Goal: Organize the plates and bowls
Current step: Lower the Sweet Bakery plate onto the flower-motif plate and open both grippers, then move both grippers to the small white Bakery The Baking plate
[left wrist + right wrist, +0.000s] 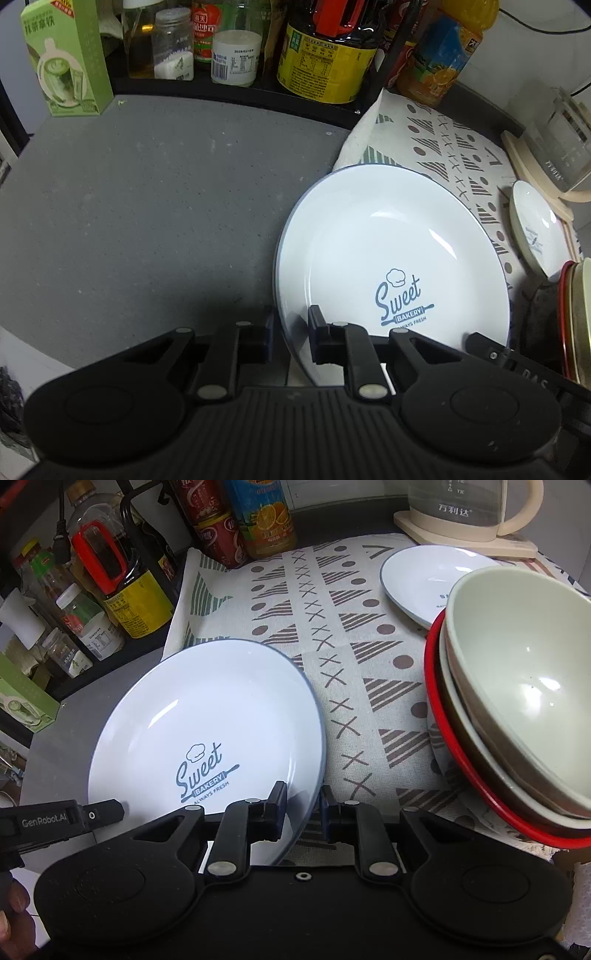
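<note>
While the big plate [391, 251] sat half on the patterned cloth [332, 657], both tongs clamped its near rim: left tongs [290, 334], right tongs [303, 808].

small plate [424, 579]: near rim hidden by stacked bowls [517, 686] | kettle [476, 509]: top cut off
</note>
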Available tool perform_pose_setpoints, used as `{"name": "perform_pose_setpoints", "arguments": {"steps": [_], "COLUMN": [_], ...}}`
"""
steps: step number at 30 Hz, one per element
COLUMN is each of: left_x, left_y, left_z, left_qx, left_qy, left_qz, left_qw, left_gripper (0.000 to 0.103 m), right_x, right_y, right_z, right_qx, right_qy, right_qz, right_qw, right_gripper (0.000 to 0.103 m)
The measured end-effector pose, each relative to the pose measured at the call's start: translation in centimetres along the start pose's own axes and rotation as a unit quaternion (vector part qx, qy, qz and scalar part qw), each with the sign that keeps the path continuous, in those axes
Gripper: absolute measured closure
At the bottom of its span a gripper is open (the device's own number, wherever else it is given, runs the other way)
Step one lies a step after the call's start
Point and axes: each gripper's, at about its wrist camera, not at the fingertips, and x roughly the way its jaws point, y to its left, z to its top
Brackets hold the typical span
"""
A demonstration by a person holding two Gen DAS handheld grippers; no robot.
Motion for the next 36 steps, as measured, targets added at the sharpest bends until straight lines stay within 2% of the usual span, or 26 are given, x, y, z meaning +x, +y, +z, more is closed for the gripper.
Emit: {"name": "perform_pose_setpoints", "arguments": {"steps": [3, 9, 11, 12, 14, 16, 17, 19, 20, 23, 25, 28, 36], "left_x": [-0.1, -1.5, -2.0, -2.3, -2.9, -3.6, -4.0, -4.6, -4.8, -5.9, -6.5, -7.6, -10.2], "left_y": [0.0, -0.4, -0.7, -0.9, -1.1, -1.3, -1.4, -1.6, -1.7, -2.1, -2.6, -3.3, -5.3], "left_z": [0.4, 0.9, 0.9, 0.9, 0.9, 0.9, 0.8, 0.7, 0.7, 0.5, 0.3, -0.2, -1.4], "left_qx": [0.001, 0.002, 0.007, 0.01, 0.01, 0.01, 0.011, 0.012, 0.011, 0.013, 0.018, 0.013, 0.021], "left_qy": [0.005, -0.013, -0.018, -0.021, -0.031, -0.042, -0.047, -0.054, -0.057, -0.065, -0.071, -0.075, -0.089], "left_qz": [0.006, 0.014, 0.016, 0.017, 0.023, 0.026, 0.027, 0.028, 0.027, 0.014, 0.008, 0.002, -0.013], "left_qw": [1.0, 0.9998, 0.9997, 0.9996, 0.9992, 0.9987, 0.9985, 0.9981, 0.998, 0.9977, 0.9973, 0.9971, 0.9957], "left_gripper": [0.085, 0.081, 0.07, 0.066, 0.049, 0.038, 0.032, 0.027, 0.025, 0.021, 0.018, 0.016, 0.012], "right_x": [-0.8, -2.9, -3.7, -4.1, -5.0, -6.2, -6.7, -8.1, -8.7, -10.6, -11.7, -12.8, -15.1], "right_y": [-0.2, -0.3, -0.1, -0.1, -0.1, -0.3, -0.4, -0.7, -0.9, -1.6, -2.2, -3.0, -5.0], "right_z": [0.2, 0.2, 0.1, 0.1, 0.2, 0.2, 0.3, 0.3, 0.3, 0.2, 0.0, -0.2, -1.2], "right_qx": [0.002, 0.003, -0.005, -0.007, -0.01, -0.014, -0.015, -0.014, -0.013, -0.011, -0.006, -0.002, 0.003], "right_qy": [-0.011, -0.038, -0.047, -0.052, -0.066, -0.084, -0.092, -0.111, -0.119, -0.144, -0.159, -0.162, -0.163], "right_qz": [0.001, 0.018, 0.023, 0.026, 0.033, 0.038, 0.041, 0.047, 0.048, 0.052, 0.052, 0.052, 0.038], "right_qw": [1.0, 0.999, 0.999, 0.998, 0.997, 0.996, 0.995, 0.993, 0.992, 0.988, 0.986, 0.985, 0.986], "right_gripper": [0.084, 0.082, 0.082, 0.079, 0.07, 0.057, 0.054, 0.045, 0.043, 0.027, 0.014, 0.005, 0.0]}}
